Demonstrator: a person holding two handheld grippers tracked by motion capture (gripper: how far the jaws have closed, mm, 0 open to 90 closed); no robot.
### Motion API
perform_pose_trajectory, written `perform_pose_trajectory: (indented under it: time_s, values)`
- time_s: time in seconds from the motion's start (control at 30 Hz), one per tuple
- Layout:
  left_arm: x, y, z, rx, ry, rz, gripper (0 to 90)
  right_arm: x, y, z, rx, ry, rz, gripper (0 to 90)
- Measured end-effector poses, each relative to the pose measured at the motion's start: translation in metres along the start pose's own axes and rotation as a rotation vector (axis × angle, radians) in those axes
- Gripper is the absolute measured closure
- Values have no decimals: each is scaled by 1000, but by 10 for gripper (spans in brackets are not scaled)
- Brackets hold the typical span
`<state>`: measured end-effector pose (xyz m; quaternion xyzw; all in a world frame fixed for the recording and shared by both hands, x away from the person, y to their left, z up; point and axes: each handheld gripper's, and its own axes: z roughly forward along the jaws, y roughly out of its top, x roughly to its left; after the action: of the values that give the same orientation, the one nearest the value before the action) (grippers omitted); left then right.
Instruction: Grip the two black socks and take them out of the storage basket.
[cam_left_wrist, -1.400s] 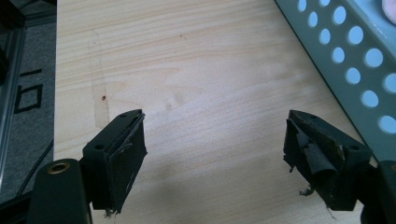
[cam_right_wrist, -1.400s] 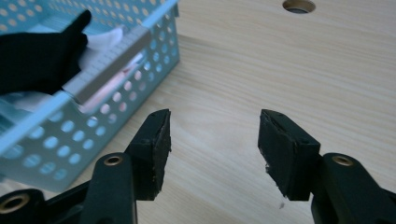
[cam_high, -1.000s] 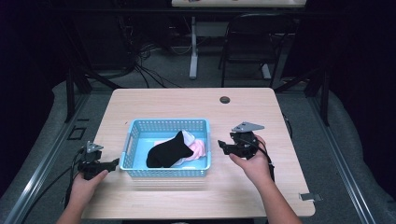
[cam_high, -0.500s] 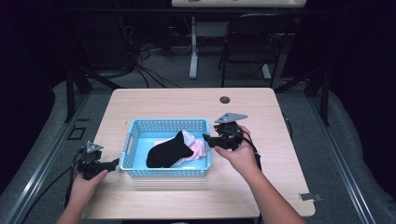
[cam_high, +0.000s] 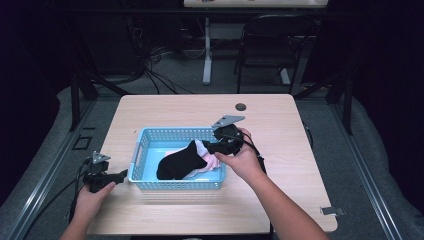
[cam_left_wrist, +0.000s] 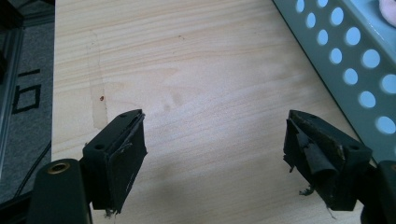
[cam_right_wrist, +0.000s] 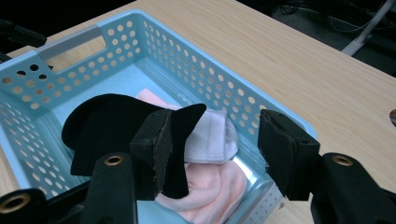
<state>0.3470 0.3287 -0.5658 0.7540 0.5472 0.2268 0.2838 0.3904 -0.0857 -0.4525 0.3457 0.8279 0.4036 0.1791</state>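
Observation:
A light blue perforated basket (cam_high: 172, 131) sits on the wooden table with a black sock (cam_high: 180, 161) lying over a white sock (cam_high: 201, 147) and a pink sock (cam_high: 212, 170). My right gripper (cam_high: 209, 146) hovers over the basket's right end, pointing at the socks. Its jaws stand open and have just been closing slightly, with nothing pressed between them. In the right gripper view (cam_right_wrist: 215, 140) the white sock (cam_right_wrist: 210, 137) and black sock (cam_right_wrist: 107, 126) lie below and beyond the pads. My left gripper (cam_high: 120, 175) rests open left of the basket, above bare wood (cam_left_wrist: 215, 149).
A small dark round cap (cam_high: 241, 106) sits in the tabletop behind the basket. A chair (cam_high: 265, 45) and cables stand beyond the far edge. A small tag (cam_high: 332, 211) hangs at the table's right front edge. The basket wall (cam_left_wrist: 345, 60) is just right of the left gripper.
The right hand has moved left and slightly up, from beside the basket's right side to over its right end. The left hand has stayed put.

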Motion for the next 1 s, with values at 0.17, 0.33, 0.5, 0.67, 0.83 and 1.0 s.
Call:
perform_pose_trajectory:
  time_s: [0.17,0.33,0.5,0.67,0.83,1.0]
  values:
    - [0,0,0,-2,0,-1,209,2,7,12,13,10,-5,450]
    - [0,0,0,-2,-1,0,209,6,12,24,23,25,-10,474]
    - [0,0,0,-3,-1,-1,209,8,16,37,35,33,-12,501]
    - [0,0,0,-3,-1,-1,209,9,17,54,49,43,19,531]
    - [0,0,0,-4,-2,0,209,9,16,66,74,33,48,547]
    - [0,0,0,-3,-3,1,209,7,14,80,94,23,96,550]
